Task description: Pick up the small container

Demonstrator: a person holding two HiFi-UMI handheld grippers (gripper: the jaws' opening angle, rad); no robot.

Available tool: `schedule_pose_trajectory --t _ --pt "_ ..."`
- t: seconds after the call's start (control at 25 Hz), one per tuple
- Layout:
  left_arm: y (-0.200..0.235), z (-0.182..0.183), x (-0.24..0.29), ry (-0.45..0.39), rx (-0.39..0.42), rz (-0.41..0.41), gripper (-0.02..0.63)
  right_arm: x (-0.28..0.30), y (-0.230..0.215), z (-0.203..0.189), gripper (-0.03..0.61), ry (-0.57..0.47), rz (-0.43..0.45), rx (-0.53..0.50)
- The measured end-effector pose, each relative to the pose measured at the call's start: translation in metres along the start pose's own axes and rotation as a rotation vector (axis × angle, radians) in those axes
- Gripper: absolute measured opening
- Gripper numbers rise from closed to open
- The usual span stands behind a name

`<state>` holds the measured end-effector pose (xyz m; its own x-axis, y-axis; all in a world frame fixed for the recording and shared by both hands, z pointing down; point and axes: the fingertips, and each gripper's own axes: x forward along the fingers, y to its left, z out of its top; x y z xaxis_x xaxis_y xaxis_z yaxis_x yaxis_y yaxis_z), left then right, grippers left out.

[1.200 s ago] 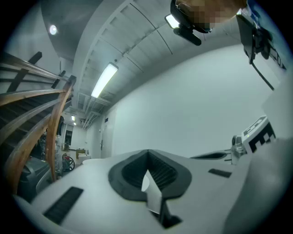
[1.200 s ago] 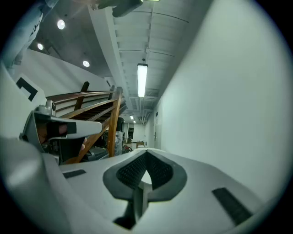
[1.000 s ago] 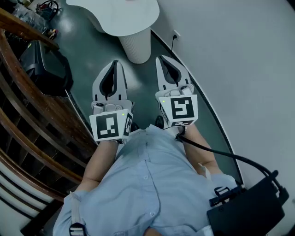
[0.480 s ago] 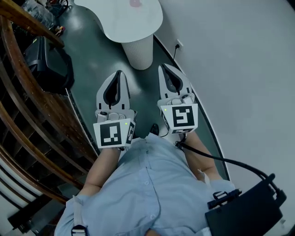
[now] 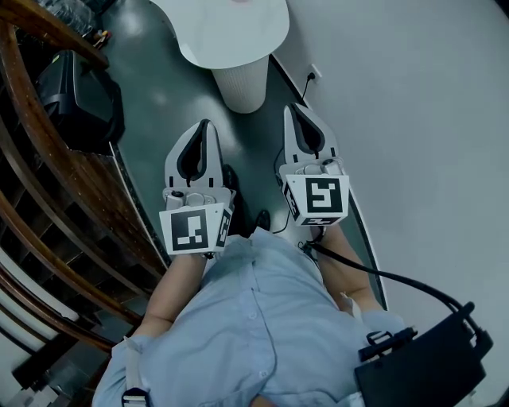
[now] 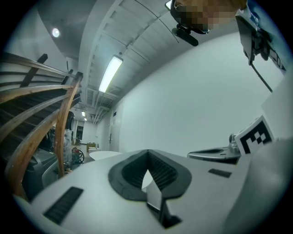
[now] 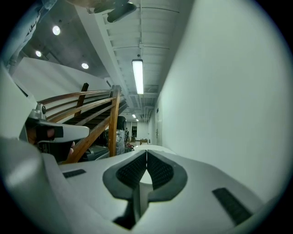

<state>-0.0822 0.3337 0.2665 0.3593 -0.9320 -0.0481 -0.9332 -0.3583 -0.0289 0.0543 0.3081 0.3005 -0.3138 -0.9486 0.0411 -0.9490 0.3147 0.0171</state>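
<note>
- Head view: the left gripper (image 5: 202, 127) and the right gripper (image 5: 298, 111) are held side by side in front of a pale blue shirt (image 5: 254, 318). Both point away toward the far white table (image 5: 238, 36) on its ribbed pedestal (image 5: 238, 83). Each claw's tips meet, with nothing in them. A curved wooden railing (image 5: 48, 199) runs down the left, with a bulky black object (image 5: 79, 103) beside it (bag or seat, I cannot tell). A white wall (image 5: 421, 119) fills the right, and a black box (image 5: 421, 366) with a cable sits near right.
- The small container cannot be made out for sure. A pinkish sliver (image 5: 238, 1) on the tabletop at the picture's far edge may be it, well apart from both grippers.
- Left gripper view: the ribbed pads touch at the tip and hold nothing. Through a narrow gap lower down the table shows beyond, and the right gripper lies to the right.
- Right gripper view: the jaws are pressed fully together, empty. The table lies far ahead, the railing to the left.
</note>
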Motion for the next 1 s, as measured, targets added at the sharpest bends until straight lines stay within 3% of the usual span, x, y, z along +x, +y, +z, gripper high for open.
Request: schedule_pose_trajectory --t 0.44,0.72,1.0 --pt "0.053 -0.009 0.108 -0.013 0.020 -0.028 -0.002 0.117 -0.026 -0.006 0.002 -0.005 -0.022 0.007" --pt "0.108 0.009 0.161 -0.066 0.023 -0.048 -0.002 0.189 -0.024 0.025 0.002 -0.051 -0.064 -0.023" --pt "0.141 0.018 0.193 -0.098 0.016 -0.044 -0.002 0.220 -0.038 0.047 0.002 -0.072 -0.112 -0.066"
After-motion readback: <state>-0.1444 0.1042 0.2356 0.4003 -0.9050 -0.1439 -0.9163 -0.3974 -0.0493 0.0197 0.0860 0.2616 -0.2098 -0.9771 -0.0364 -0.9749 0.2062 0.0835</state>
